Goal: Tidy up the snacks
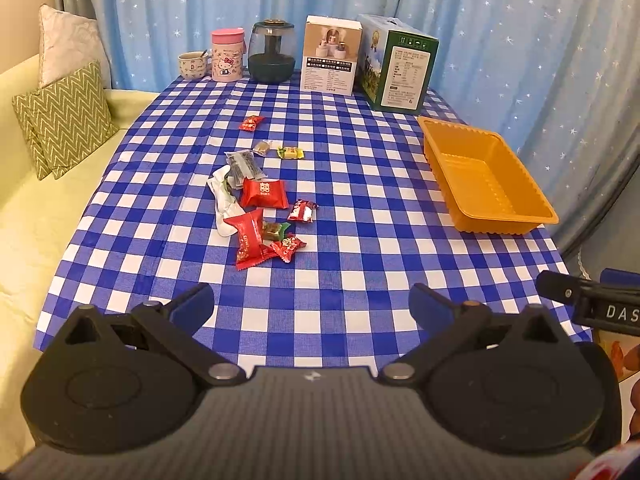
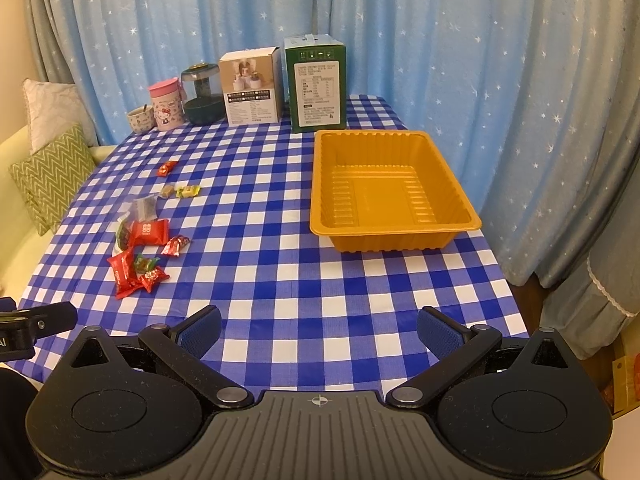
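Observation:
Several wrapped snacks [image 1: 260, 208] lie scattered on the blue checked tablecloth, left of centre: red packets [image 1: 264, 193], a white wrapper [image 1: 224, 204], a grey sachet [image 1: 245, 164], small candies [image 1: 291, 152]. The right wrist view shows the same pile of snacks [image 2: 140, 252] at the left. An orange plastic tray [image 1: 532, 194] sits on the right side, with nothing in it; the tray [image 2: 320, 184] fills the centre-right of the right wrist view. My left gripper [image 1: 312, 308] hangs open over the near table edge, short of the snacks. My right gripper [image 2: 318, 330] is open too, nothing between its fingers.
Along the far edge stand a cup [image 1: 193, 65], a pink tumbler [image 1: 227, 55], a dark jar [image 1: 272, 51], a white box [image 1: 330, 56] and a green box [image 1: 396, 68]. A sofa with cushions [image 1: 64, 120] lies left. Blue curtains hang behind and to the right.

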{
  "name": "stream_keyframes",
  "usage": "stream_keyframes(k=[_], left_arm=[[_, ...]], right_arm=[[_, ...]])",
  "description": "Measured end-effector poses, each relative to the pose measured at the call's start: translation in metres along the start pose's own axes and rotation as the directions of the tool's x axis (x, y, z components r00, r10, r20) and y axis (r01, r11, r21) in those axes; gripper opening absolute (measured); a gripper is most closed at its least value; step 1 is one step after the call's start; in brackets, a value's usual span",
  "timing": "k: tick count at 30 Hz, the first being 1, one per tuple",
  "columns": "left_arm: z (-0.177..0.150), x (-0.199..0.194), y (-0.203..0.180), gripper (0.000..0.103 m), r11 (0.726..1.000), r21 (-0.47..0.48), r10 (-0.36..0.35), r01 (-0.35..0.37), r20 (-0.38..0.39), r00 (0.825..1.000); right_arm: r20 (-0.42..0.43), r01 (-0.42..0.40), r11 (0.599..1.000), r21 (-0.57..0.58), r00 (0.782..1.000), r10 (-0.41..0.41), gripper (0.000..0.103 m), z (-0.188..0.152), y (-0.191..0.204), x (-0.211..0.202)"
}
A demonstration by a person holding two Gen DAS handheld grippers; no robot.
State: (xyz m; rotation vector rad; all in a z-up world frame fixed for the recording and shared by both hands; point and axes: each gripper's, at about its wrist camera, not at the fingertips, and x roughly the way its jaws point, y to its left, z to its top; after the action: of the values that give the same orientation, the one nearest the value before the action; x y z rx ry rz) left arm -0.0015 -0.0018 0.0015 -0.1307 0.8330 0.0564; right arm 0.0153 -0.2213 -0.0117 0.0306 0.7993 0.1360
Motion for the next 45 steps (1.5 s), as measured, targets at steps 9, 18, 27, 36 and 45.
stream_keyframes(k=[9,18,27,36,45], left_arm=[[0.0002,-0.0002,-0.0009,0.103,1.000,0.012,-0.011,0.011,0.004,1.000],[-0.0006,-0.0002,0.0012,0.103,1.000,0.015,-0.012,0.012,0.009,1.000],[-0.0004,-0.0019,0.0027,0.103,1.000,0.020,-0.015,0.015,0.013,1.000],[0.0003,-0.0027,0.0008,0.103,1.000,0.022,-0.016,0.016,0.018,1.000],[0.0008,-0.0034,-0.0010,0.103,1.000,0.022,-0.018,0.018,0.020,1.000]], right_arm=[[0.000,-0.018,1.000,-0.013,1.000,0.018,0.103,0.0028,0.0063,-0.0024],[0.002,-0.017,1.000,-0.015,1.000,0.017,0.103,0.0029,0.0100,-0.0021],[0.005,-0.018,1.000,-0.017,1.000,0.018,0.103,0.0049,0.0102,-0.0029],[0.011,-0.019,1.000,-0.019,1.000,0.019,0.103,0.0065,0.0082,-0.0041],[0.012,-0.020,1.000,-0.019,1.000,0.020,0.103,0.0060,0.0086,-0.0046]])
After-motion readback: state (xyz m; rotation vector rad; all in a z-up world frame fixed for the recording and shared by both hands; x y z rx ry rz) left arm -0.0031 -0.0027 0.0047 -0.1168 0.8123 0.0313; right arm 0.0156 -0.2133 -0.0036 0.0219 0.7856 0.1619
